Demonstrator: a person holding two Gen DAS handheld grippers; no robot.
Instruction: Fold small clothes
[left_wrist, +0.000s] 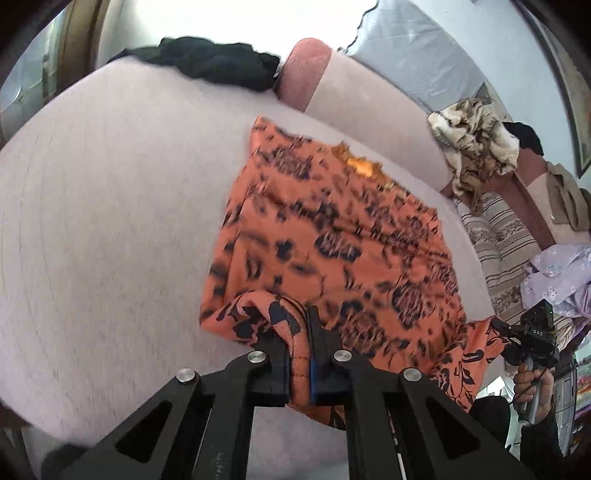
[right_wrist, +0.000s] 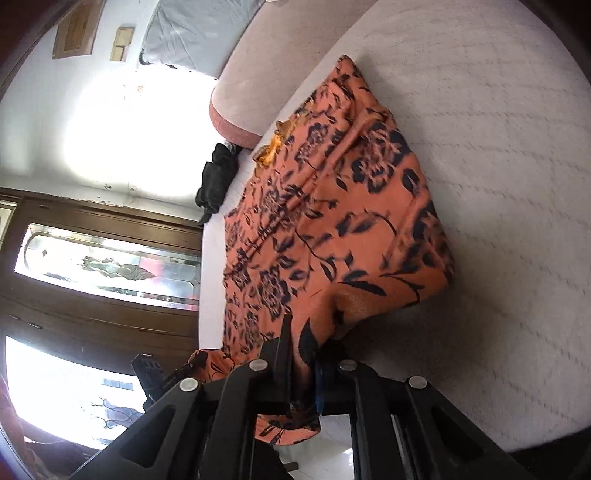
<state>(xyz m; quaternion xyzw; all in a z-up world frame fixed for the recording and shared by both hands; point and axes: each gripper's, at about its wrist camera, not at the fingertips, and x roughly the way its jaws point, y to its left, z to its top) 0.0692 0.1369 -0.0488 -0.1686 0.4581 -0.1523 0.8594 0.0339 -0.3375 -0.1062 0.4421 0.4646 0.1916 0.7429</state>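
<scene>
At the bottom centre of the left wrist view, the left gripper (left_wrist: 298, 334) is clamped on a bunched corner of the orange floral garment (left_wrist: 332, 240), which lies spread over the pale cushion (left_wrist: 110, 203) through the middle of the frame. At the bottom centre of the right wrist view, the right gripper (right_wrist: 301, 356) is pinched on another edge of it. The likely trouble is slip: each grip seems to hold only a thin fold, so an uneven pull could free a corner or skew the crease. How many layers each grip holds is hidden, and motion blur smears the print. A black garment (left_wrist: 218, 64) sits at the upper centre.
</scene>
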